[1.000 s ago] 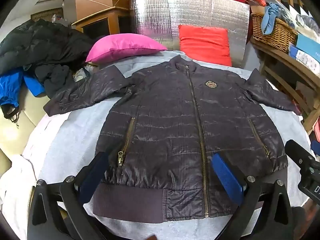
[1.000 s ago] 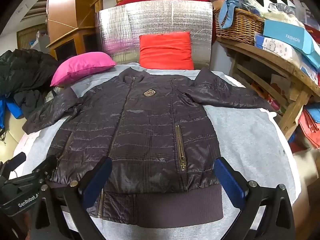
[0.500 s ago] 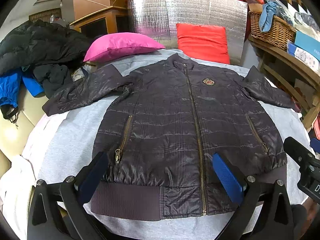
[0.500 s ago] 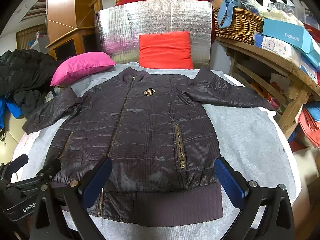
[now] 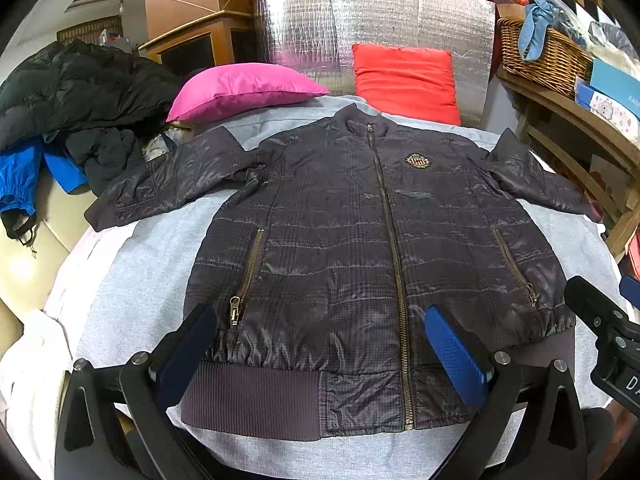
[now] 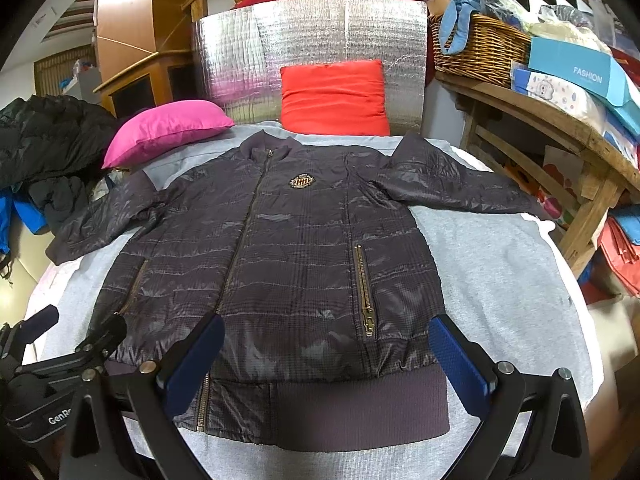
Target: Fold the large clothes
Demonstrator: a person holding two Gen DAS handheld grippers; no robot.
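The dark quilted zip-up jacket (image 5: 360, 260) is lying flat, front up, on the grey bed sheet (image 6: 500, 280). Both tools, left tool (image 5: 320, 344) and right tool (image 6: 324, 356), are hovering spread apart over its ribbed hem; I would be pinching a sleeve cuff first.

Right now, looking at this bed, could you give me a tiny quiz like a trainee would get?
1. True or false: the quilted jacket lies front up with its main zip closed.
2. Which pillow lies nearer the jacket's collar? A) the pink pillow B) the red pillow
3. Fill in: both the left gripper and the right gripper hover over the jacket's ribbed ____ with jaws open.

Key: 1 true; 2 B; 3 hem.
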